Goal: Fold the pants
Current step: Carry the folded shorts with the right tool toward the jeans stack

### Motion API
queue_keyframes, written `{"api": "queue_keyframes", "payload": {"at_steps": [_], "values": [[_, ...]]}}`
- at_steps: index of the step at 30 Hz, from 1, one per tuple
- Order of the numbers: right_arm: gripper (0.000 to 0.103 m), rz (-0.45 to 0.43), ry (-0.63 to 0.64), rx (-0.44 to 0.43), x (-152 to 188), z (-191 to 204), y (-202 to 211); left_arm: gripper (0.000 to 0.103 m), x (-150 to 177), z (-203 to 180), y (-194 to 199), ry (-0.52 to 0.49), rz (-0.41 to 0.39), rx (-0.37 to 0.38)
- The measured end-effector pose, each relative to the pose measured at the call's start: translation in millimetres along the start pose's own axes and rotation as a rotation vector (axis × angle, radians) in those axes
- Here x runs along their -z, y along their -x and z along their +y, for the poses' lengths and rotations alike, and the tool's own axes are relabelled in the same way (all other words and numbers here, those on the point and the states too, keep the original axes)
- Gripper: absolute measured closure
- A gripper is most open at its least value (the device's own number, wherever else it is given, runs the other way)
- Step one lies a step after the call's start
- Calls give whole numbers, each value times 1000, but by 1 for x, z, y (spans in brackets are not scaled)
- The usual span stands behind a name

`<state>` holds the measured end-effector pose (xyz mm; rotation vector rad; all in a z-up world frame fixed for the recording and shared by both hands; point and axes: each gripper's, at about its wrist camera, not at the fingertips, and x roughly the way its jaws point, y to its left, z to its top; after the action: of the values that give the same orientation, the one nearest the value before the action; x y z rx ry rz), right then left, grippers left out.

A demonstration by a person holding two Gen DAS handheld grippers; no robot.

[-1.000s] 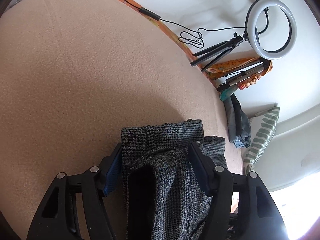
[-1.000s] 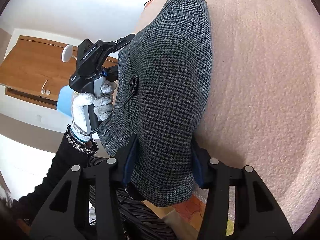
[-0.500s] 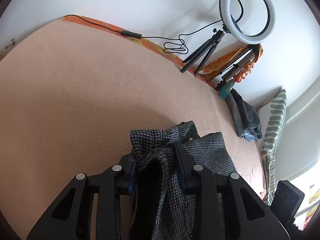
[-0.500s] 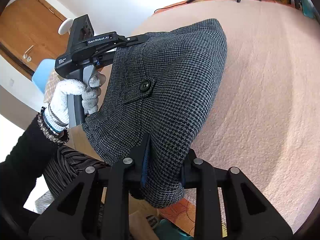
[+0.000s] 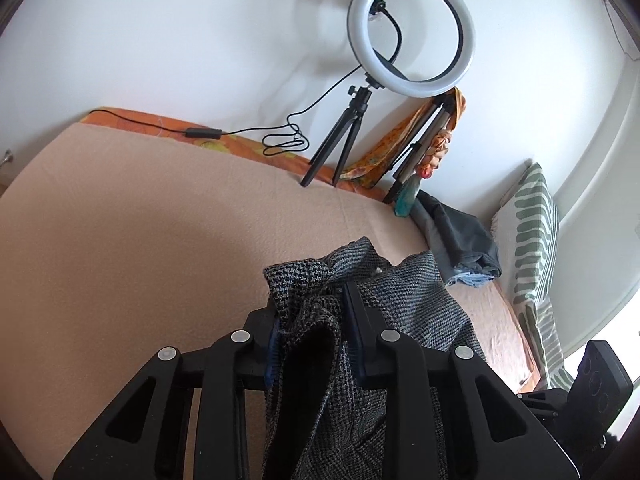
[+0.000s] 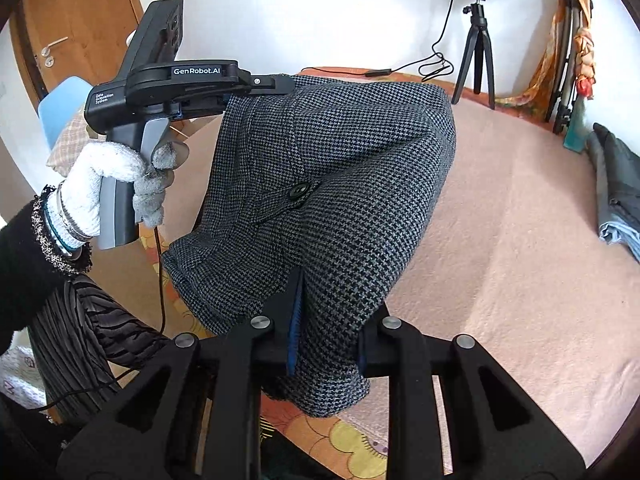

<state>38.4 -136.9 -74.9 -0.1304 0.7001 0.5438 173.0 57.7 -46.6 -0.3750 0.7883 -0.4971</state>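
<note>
The grey houndstooth pants (image 6: 340, 184) hang in the air above the pink blanket (image 6: 520, 272), stretched between both grippers, with a black button (image 6: 298, 192) on a pocket flap facing the right wrist view. My left gripper (image 5: 312, 300) is shut on a bunched edge of the pants (image 5: 316, 280); it also shows in the right wrist view (image 6: 276, 82), held by a white-gloved hand. My right gripper (image 6: 328, 304) is shut on the lower edge of the pants. The fabric hides the fingertips of both.
A ring light on a small tripod (image 5: 412, 32) with its cable stands at the far edge by the wall. Folded dark and blue garments (image 5: 460, 236) lie at the far right beside a green-striped pillow (image 5: 528, 236). A wooden door (image 6: 72, 20) is at the left.
Both grippers closed from open onto the pants and lifted them off the blanket. Both cameras tilted up, showing more wall and the ring light.
</note>
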Motion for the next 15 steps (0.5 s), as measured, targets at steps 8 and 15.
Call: {"api": "queue_keyframes", "payload": {"at_steps": [8, 15], "values": [[82, -67, -22, 62, -1, -19, 28, 78, -17, -42, -16, -45, -19, 61], [83, -129, -93, 124, 0, -51, 68, 78, -37, -91, -42, -82, -33, 144]]}}
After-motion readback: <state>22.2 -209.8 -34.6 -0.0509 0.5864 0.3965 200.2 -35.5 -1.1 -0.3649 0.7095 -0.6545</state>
